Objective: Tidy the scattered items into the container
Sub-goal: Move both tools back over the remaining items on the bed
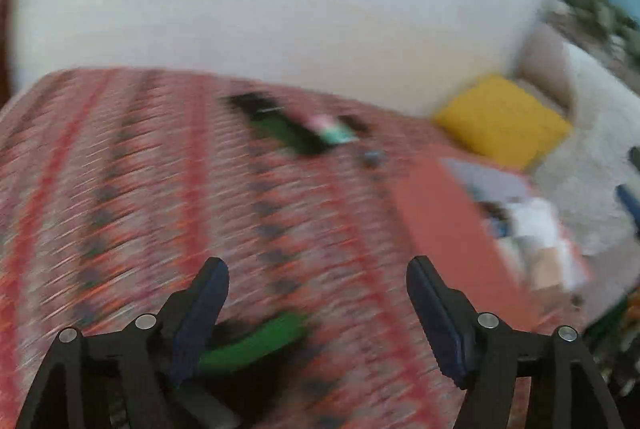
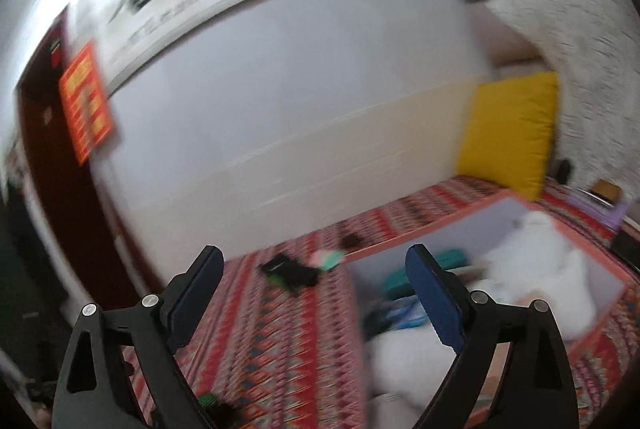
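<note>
Green-and-black item (image 1: 256, 343), low in the left wrist view, lies just beside the left finger of the left hand-held gripper (image 1: 318, 295), on the red patterned cloth (image 1: 120, 189) that covers the surface; jaws stand wide apart with nothing between them, so it is not held. Motion blur is heavy here and I cannot tell what the item is, nor whether the finger touches it. Further up, centre frame, a second cluster sits on the cloth: a black-and-green piece (image 1: 280, 127) with a pink-and-teal piece (image 1: 334, 131) right of it, touching or overlapping, and a small grey object (image 1: 374, 157) near them. At right of frame is the orange-rimmed container (image 1: 440, 221), already holding white and blue things. Right wrist view: right hand-held gripper (image 2: 314, 293) also wide open and empty, poised above the near corner of the container, whose inside shows white soft items (image 2: 540, 261) and a teal thing (image 2: 400, 279). A yellow cushion (image 2: 512, 133) leans at the wall behind. Judgement: task is partway through; both grippers are between picks, left one likely approaching the nearest green item. Next move calls for steadying the left gripper, centring the open jaws over that item, lowering to the cloth and closing, then carrying it right to the container. Risk: pinching cloth with the item.
</note>
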`<control>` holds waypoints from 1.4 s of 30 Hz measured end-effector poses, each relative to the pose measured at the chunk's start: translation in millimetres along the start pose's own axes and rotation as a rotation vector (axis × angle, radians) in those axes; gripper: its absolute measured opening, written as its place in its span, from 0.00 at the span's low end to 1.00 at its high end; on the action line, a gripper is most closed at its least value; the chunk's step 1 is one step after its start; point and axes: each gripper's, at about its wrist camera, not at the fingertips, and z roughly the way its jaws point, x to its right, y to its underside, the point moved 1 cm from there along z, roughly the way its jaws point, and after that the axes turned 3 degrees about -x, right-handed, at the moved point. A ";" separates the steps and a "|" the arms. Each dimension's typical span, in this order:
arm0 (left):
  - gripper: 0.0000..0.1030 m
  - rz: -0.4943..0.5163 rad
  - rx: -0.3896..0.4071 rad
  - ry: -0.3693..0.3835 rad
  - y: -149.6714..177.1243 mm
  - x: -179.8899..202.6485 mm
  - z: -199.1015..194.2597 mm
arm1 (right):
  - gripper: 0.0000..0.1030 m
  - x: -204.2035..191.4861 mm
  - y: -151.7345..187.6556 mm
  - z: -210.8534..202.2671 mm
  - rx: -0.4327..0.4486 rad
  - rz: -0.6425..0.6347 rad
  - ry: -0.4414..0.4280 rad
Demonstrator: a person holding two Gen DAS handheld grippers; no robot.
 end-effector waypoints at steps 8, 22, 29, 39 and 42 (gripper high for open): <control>0.75 -0.107 -0.018 -0.053 60.9 -84.5 -40.8 | 0.94 -114.1 76.9 63.2 -0.198 -0.216 -0.103; 0.75 -0.122 -0.015 -0.009 64.4 -100.9 -51.9 | 0.94 -125.9 132.7 114.1 -0.384 -0.157 -0.081; 0.75 -0.111 -0.040 0.015 39.7 -99.4 -32.9 | 0.94 -122.6 95.1 120.3 -0.361 -0.168 -0.047; 0.75 0.031 -0.074 0.089 -48.3 -50.6 25.6 | 0.96 -67.8 -45.9 201.2 -0.460 0.089 0.058; 0.75 0.123 -0.082 0.110 -83.5 -20.7 54.2 | 0.96 -45.3 -61.9 247.9 -0.546 0.136 0.071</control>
